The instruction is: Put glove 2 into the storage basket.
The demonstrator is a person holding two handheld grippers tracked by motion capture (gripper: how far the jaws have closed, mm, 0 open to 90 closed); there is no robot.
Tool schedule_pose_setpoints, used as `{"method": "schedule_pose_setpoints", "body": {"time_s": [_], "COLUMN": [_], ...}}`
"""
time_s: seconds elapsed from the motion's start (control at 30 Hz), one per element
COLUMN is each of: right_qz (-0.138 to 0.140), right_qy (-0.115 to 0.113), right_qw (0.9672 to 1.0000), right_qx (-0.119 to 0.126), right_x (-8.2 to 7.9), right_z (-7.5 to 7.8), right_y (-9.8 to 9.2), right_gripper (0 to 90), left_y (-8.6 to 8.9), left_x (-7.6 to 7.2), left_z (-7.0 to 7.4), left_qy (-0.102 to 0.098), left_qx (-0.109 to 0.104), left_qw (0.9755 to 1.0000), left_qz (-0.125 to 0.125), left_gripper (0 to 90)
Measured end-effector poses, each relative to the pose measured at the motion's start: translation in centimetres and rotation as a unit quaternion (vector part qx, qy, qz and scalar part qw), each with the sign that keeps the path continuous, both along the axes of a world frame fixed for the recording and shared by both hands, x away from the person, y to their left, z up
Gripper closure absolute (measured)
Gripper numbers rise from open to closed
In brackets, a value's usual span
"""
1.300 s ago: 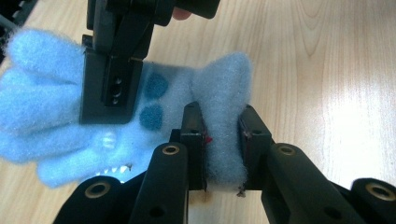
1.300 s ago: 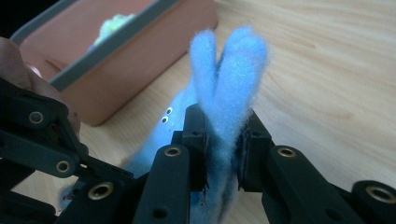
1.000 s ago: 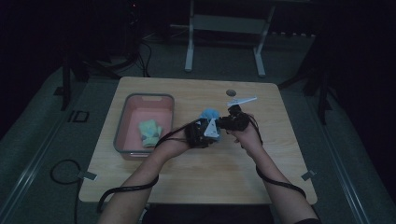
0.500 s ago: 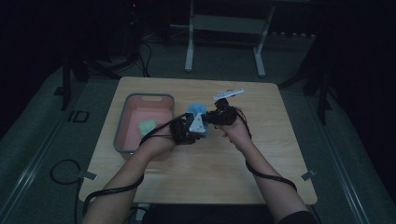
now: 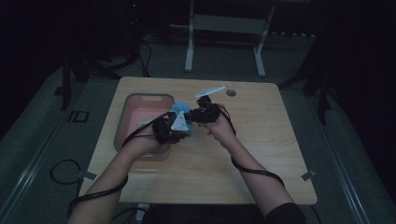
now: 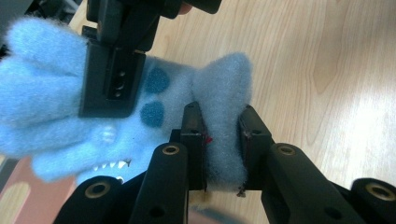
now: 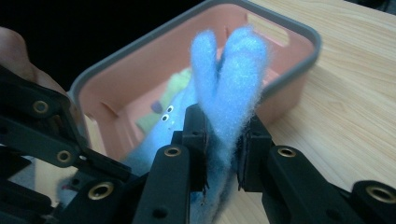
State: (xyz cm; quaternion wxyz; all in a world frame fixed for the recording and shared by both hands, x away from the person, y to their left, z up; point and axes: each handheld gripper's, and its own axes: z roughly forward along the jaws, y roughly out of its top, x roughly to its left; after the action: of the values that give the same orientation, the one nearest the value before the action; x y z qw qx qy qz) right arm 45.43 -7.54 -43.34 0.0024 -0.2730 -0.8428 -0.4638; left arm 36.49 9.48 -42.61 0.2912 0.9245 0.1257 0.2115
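Observation:
A blue fuzzy sock (image 5: 179, 110) with darker dots and a small face hangs between both grippers above the table, at the right rim of the pink bin (image 5: 138, 100). In the left gripper view, my left gripper (image 6: 222, 114) is shut on a fold of the sock (image 6: 42, 88); the right gripper's jaw clamps it farther up. In the right gripper view, my right gripper (image 7: 223, 119) pinches another fold of the sock (image 7: 231, 60), in front of the bin (image 7: 289, 28). From above, the left gripper (image 5: 177, 130) and right gripper (image 5: 196, 114) nearly touch.
A green cloth (image 7: 180, 81) lies inside the bin. A white flat piece (image 5: 209, 90) and a round hole (image 5: 230, 92) are near the far edge of the wooden table (image 5: 261, 154). Metal stand legs (image 5: 189, 51) rise behind it.
Both hands have carried the blue sock to the left and slightly up, from mid-table to the bin's right rim. Both grips stay closed on it.

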Motion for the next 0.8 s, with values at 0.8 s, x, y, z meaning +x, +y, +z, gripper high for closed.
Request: {"method": "schedule_pose_setpoints", "body": {"time_s": [0.8], "right_qz": [0.046], "right_qy": [0.002], "right_qw": [0.9989], "right_qx": [-0.004], "right_x": [0.4], "right_z": [0.0], "right_y": [8.1], "right_gripper": [76.7], "left_y": [6.8], "left_x": [-1.1], "left_z": [0.0], "left_qy": [0.006], "left_qx": [0.017], "left_qw": [0.9985], "left_qz": [0.052], "left_gripper": [76.2]}}
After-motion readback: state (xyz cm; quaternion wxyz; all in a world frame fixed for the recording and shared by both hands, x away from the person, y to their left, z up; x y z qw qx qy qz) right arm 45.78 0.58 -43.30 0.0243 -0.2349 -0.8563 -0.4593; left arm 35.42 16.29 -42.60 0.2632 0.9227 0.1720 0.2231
